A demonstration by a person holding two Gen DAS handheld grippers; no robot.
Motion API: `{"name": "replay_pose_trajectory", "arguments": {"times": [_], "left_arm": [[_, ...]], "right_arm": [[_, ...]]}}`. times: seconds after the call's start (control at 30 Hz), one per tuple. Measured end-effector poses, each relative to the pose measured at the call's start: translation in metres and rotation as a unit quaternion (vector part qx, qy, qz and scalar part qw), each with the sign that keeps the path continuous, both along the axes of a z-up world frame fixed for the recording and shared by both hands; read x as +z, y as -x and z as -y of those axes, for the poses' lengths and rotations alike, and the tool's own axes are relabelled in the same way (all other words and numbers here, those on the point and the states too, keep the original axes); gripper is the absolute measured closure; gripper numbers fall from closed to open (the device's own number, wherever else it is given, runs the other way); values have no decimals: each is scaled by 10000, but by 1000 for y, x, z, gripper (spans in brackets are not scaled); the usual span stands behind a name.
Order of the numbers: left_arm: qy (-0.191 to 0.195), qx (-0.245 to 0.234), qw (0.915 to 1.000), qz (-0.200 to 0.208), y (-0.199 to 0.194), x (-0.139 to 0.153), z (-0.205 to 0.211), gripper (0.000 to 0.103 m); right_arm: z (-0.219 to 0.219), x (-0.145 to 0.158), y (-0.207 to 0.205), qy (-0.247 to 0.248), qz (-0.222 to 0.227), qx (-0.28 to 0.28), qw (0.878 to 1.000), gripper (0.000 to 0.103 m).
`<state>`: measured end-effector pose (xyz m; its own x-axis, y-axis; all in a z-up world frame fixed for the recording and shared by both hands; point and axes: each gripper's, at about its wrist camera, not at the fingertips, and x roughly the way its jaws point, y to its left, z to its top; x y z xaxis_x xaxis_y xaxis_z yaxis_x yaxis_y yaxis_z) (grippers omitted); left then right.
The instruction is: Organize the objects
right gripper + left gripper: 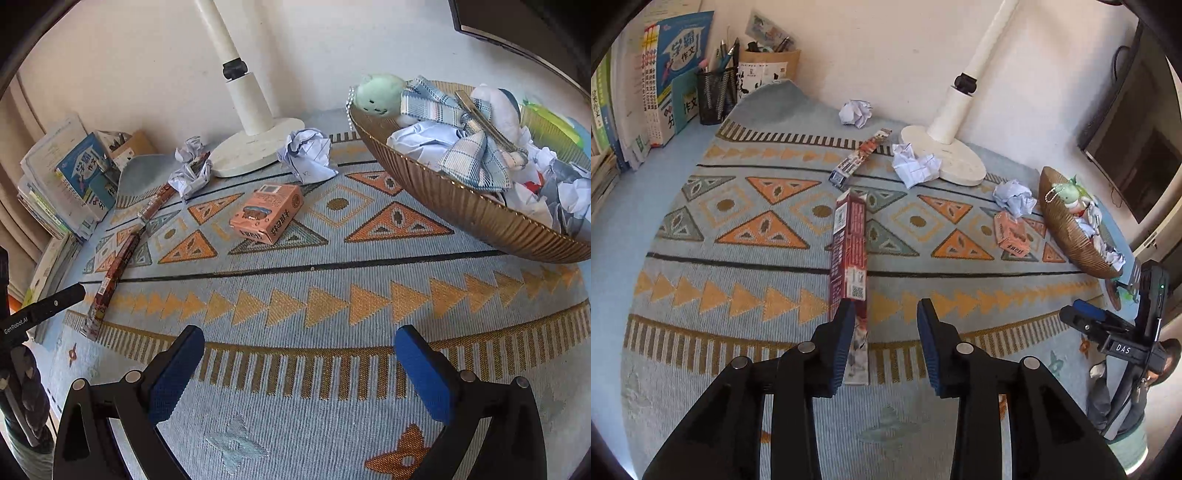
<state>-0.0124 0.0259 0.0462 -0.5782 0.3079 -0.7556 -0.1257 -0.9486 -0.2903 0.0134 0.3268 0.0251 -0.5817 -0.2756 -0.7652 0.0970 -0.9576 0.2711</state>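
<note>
A long dark red box (849, 251) lies lengthwise on the patterned mat (757, 280). Its near end sits between the jaws of my left gripper (885, 304), against the left pad; a gap shows to the right pad. In the right wrist view the same box (118, 269) lies at the left beside a black finger (55, 299) of the left gripper. My right gripper (299, 332) stands open over bare mat with nothing in it. A pink box (267, 212) lies ahead of it. Crumpled paper balls (916, 164) (308, 153) lie near the lamp base.
A brown ribbed basket (443, 192) at the right holds paper, cloth and soft toys. A white lamp base (945, 155) stands at the back. A second long box (860, 155) lies near it. Books (657, 85) and a mesh pen holder (714, 94) stand at back left.
</note>
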Motion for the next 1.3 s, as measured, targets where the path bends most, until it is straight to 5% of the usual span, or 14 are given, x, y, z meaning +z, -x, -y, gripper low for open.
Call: {"name": "replay_pose_trajectory", "arguments": {"times": [0.07,0.13,0.23,0.33,0.53,0.63,0.7,0.87,0.93,0.97,1.3], "left_arm": [[-12,-220,9994,-266,18,13,-9,68],[-43,-485,9982,-351,42,19,-18,53],[434,-685,9954,-501,80,17,-42,34],[680,-811,9926,-597,110,9,-54,34],[899,-815,9925,-152,156,-12,-70,34],[993,-683,9927,45,174,-20,-81,34],[954,-749,9925,132,181,-29,-88,35],[1012,-658,9926,146,183,-32,-92,72],[953,-612,9936,-5,177,-27,-89,73],[886,-639,9940,-87,174,-24,-88,73],[484,-611,9946,-681,88,32,-81,73]], "right_arm": [[6,14,13,157,-100,-65,9998,0],[16,25,35,123,-88,-150,9998,0],[32,27,76,120,60,-517,9986,0],[40,16,108,92,167,-1008,9947,0],[30,-8,142,284,417,-1847,9815,5],[31,-5,152,208,321,-1792,9831,6],[28,-7,156,298,330,-1848,9818,6],[35,-9,163,34,264,-1901,9814,4],[41,-9,161,-147,101,-1829,9830,27],[42,-8,159,-175,10,-1817,9832,53],[38,29,85,664,-470,-1106,9905,53]]}}
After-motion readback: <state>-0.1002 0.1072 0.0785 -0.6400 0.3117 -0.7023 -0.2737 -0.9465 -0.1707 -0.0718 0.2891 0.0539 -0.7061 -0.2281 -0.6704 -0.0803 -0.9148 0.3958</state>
